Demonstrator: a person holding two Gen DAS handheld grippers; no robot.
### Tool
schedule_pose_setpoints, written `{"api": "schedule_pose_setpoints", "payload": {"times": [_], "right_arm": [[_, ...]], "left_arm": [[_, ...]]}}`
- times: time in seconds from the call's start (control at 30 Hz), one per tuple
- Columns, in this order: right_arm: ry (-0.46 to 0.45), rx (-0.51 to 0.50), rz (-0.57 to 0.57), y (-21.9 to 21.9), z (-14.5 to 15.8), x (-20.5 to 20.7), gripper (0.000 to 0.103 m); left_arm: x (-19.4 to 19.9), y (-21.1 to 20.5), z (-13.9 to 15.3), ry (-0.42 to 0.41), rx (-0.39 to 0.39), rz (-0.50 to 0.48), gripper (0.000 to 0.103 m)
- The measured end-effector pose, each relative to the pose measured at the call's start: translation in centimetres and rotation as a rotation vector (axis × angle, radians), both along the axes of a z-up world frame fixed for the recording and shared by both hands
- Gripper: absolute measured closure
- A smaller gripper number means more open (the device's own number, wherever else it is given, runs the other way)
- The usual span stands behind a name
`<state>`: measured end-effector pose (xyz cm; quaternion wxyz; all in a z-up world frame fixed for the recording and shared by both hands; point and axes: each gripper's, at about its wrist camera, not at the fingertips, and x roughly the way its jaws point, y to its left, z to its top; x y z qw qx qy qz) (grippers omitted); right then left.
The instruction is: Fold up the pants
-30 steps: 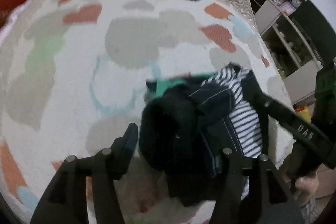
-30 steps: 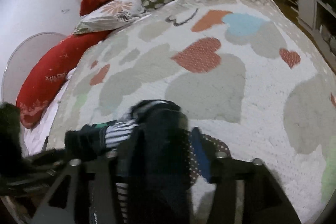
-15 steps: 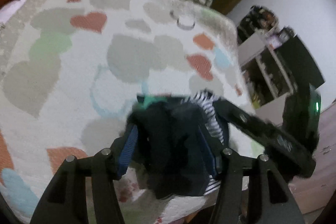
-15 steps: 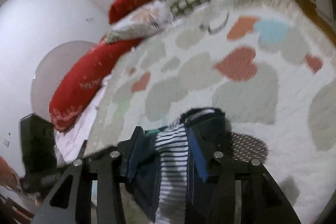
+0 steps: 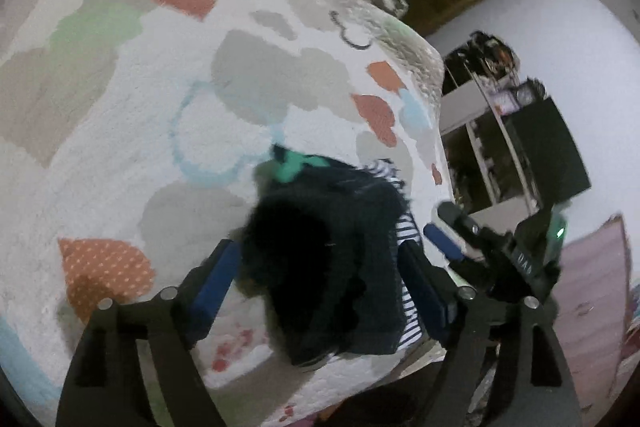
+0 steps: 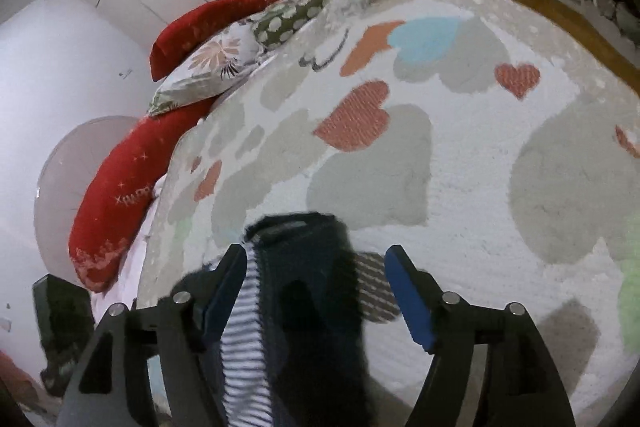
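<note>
Bed (image 5: 120, 115), covered by a white blanket (image 6: 460, 187) with heart patches, is carrying the load near its front edge. Pants (image 5: 332, 251) are lying there as a bunched dark navy bundle, striped white lining and a green patch showing. Left gripper (image 5: 320, 283) fingers have just been opening and are standing wide, bundle between them. Right gripper (image 6: 316, 291), likewise just opened, is straddling the pants; blue pads look clear of cloth.

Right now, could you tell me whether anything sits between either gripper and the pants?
Nothing visible does. The dark pants lie directly between the jaws of the left gripper and the right gripper, both just opening, on the heart-patterned blanket.
</note>
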<state>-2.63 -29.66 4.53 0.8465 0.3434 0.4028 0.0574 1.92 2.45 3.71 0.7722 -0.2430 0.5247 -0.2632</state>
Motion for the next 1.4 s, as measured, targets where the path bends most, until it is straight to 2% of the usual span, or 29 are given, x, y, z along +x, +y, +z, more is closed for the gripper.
{"api": "schedule_pose_setpoints", "payload": {"times": [0.07, 0.17, 0.27, 0.37, 0.4, 0.43, 0.47, 0.5, 0.53, 0.63, 0.83, 0.9, 0.97, 1.0, 1.07, 1.13, 1.23, 1.3, 1.4], "right_arm": [[0.015, 0.064, 0.005, -0.5, -1.3, -0.4, 0.027], [0.023, 0.148, 0.025, -0.4, -2.8, -0.2, 0.026], [-0.004, 0.158, 0.053, 0.3, -3.1, 0.6, 0.023], [0.000, 0.155, 0.115, 1.7, -3.3, 1.7, 0.023], [0.000, 0.154, 0.134, 2.0, -3.2, 1.9, 0.028], [0.007, 0.194, 0.169, 2.6, -3.3, 2.3, 0.052], [0.013, 0.215, 0.178, 2.9, -3.4, 2.5, 0.060], [0.008, 0.217, 0.178, 3.1, -3.1, 2.6, 0.062], [-0.003, 0.207, 0.180, 3.4, -2.7, 2.7, 0.064], [-0.035, 0.194, 0.190, 4.0, -1.1, 3.6, 0.066], [-0.067, 0.115, 0.200, 4.9, 1.8, 8.3, 0.066], [-0.058, 0.099, 0.192, 4.8, 1.7, 9.8, 0.066], [-0.030, 0.061, 0.165, 4.5, 0.9, 11.5, 0.064], [-0.012, 0.018, 0.140, 4.3, 0.4, 12.1, 0.064], [0.047, -0.129, 0.081, 4.0, -0.9, 12.9, 0.064], [0.075, -0.252, 0.060, 4.1, -1.6, 13.0, 0.059], [0.052, -0.325, 0.056, 4.1, -0.9, 12.3, 0.049], [0.024, -0.337, 0.049, 4.0, 0.3, 11.8, 0.048], [-0.059, -0.339, 0.032, 4.1, 3.0, 9.9, 0.048]], "left_arm": [[0.1, 0.5, -1.3, 0.052, -0.072, 0.007, 0.020], [0.1, -0.6, -2.2, 0.063, -0.133, -0.052, 0.014], [0.3, -3.2, -3.1, 0.081, -0.152, -0.153, 0.010], [0.3, -5.0, -3.0, 0.047, -0.113, -0.182, 0.008], [0.3, -5.2, -2.8, 0.038, -0.122, -0.185, 0.012], [0.3, -5.1, -2.6, 0.038, -0.132, -0.184, 0.025], [0.4, -5.1, -2.4, 0.041, -0.135, -0.186, 0.033], [0.5, -5.0, -2.3, 0.041, -0.132, -0.184, 0.042], [0.7, -4.9, -2.1, 0.040, -0.131, -0.183, 0.047], [1.7, -4.5, -1.0, 0.020, -0.120, -0.169, 0.048], [6.0, -4.4, 1.5, -0.047, -0.028, -0.141, 0.048], [7.7, -4.7, 1.5, -0.052, 0.020, -0.123, 0.047], [9.4, -4.8, 0.7, -0.029, 0.068, -0.100, 0.043], [10.0, -4.9, -0.1, -0.003, 0.101, -0.095, 0.042], [10.2, -5.4, -1.1, 0.029, 0.131, -0.121, 0.042], [9.2, -5.5, -1.2, 0.029, 0.116, -0.154, 0.042], [7.8, -4.6, 0.0, 0.005, 0.064, -0.182, 0.042], [7.3, -3.2, 1.6, -0.029, 0.015, -0.154, 0.042], [7.9, -1.8, 4.2, -0.088, -0.010, -0.077, 0.042]]}}
